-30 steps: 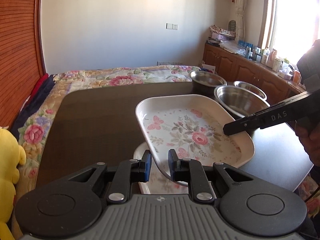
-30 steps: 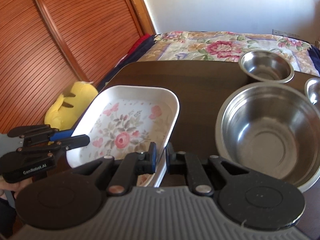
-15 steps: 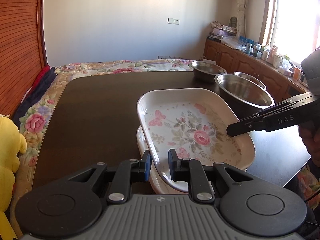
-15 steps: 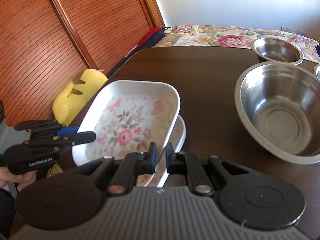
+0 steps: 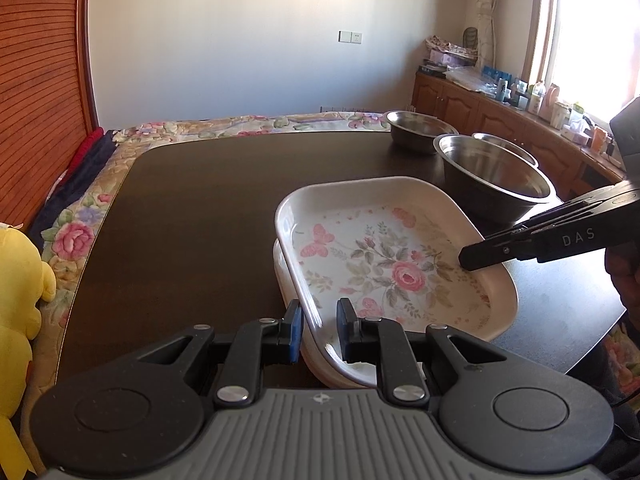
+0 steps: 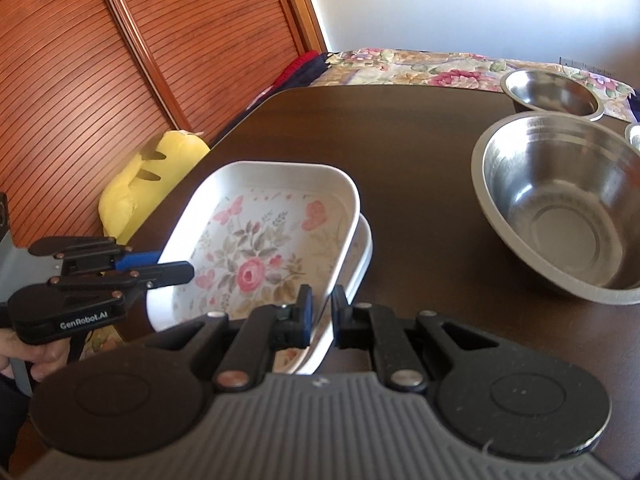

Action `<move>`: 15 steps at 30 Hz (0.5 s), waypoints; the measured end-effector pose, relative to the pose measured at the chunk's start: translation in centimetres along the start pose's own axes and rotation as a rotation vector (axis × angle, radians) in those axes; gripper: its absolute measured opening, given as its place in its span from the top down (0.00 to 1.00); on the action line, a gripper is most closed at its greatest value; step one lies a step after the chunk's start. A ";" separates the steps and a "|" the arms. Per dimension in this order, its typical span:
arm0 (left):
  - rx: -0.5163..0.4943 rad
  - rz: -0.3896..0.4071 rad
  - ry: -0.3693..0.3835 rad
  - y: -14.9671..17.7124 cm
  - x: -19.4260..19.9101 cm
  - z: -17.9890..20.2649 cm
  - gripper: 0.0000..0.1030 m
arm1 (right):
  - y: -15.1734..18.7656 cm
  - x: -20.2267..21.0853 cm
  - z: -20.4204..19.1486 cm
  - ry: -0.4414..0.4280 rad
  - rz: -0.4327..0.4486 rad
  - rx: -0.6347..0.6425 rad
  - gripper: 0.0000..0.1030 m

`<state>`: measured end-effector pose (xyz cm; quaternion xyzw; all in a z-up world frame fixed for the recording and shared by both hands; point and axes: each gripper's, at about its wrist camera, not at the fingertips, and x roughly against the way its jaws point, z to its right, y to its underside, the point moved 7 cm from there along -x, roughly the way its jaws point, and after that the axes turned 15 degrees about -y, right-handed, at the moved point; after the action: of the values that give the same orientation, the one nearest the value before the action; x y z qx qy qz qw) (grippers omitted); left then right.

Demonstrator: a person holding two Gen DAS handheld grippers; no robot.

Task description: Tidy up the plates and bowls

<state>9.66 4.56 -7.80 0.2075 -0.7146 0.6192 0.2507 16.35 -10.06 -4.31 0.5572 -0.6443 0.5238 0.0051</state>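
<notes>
Plates first, from the left wrist view: a floral plate (image 5: 394, 256) sits tilted on a second white plate (image 5: 288, 280) whose edge shows just under its left side, both on the dark bench (image 5: 192, 216). The left hand-held gripper (image 5: 318, 330) has its two fingers either side of the floral plate's near rim, clamped on it. The right hand-held gripper (image 5: 480, 254) comes in from the right, its fingers pressed close together at the plate's right rim. Beyond the floral plate stand a large steel bowl (image 5: 496, 176), a small steel bowl (image 5: 420, 128) behind it and a third bowl (image 5: 506, 148) to the right. From the right wrist view, the right hand-held gripper (image 6: 321, 314) pinches the floral plate (image 6: 256, 256) at its near right rim, the lower plate (image 6: 362, 256) peeking out beside it. The left hand-held gripper (image 6: 176, 266) grips the plate's left edge. The large steel bowl (image 6: 568, 208) lies right of the plate, the small steel bowl (image 6: 550, 94) beyond it.
</notes>
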 end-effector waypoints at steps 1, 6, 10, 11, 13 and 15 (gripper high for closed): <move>0.000 0.001 -0.002 0.0 0.0 0.0 0.81 | 0.0 -0.1 -0.1 0.000 0.004 -0.002 0.89; -0.003 0.006 -0.008 0.0 -0.1 0.1 0.81 | -0.2 -0.1 -0.2 0.006 0.017 -0.006 0.86; 0.005 0.003 -0.024 0.0 -0.3 -0.2 0.81 | 0.0 -0.2 -0.1 0.020 0.018 -0.003 0.85; 0.010 0.002 -0.022 0.0 -0.4 -0.3 0.81 | 0.0 -0.2 -0.1 0.022 0.020 0.001 0.85; 0.023 0.006 -0.019 -0.1 -0.3 -0.4 0.81 | 0.1 0.0 -0.2 0.022 0.025 0.014 0.85; 0.031 0.017 -0.024 -0.2 -0.2 -0.5 0.76 | 0.0 0.3 -0.3 0.022 0.037 0.022 0.85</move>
<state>9.99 4.99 -7.67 0.2127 -0.7098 0.6296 0.2336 16.08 -10.06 -4.01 0.5395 -0.6485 0.5370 -0.0034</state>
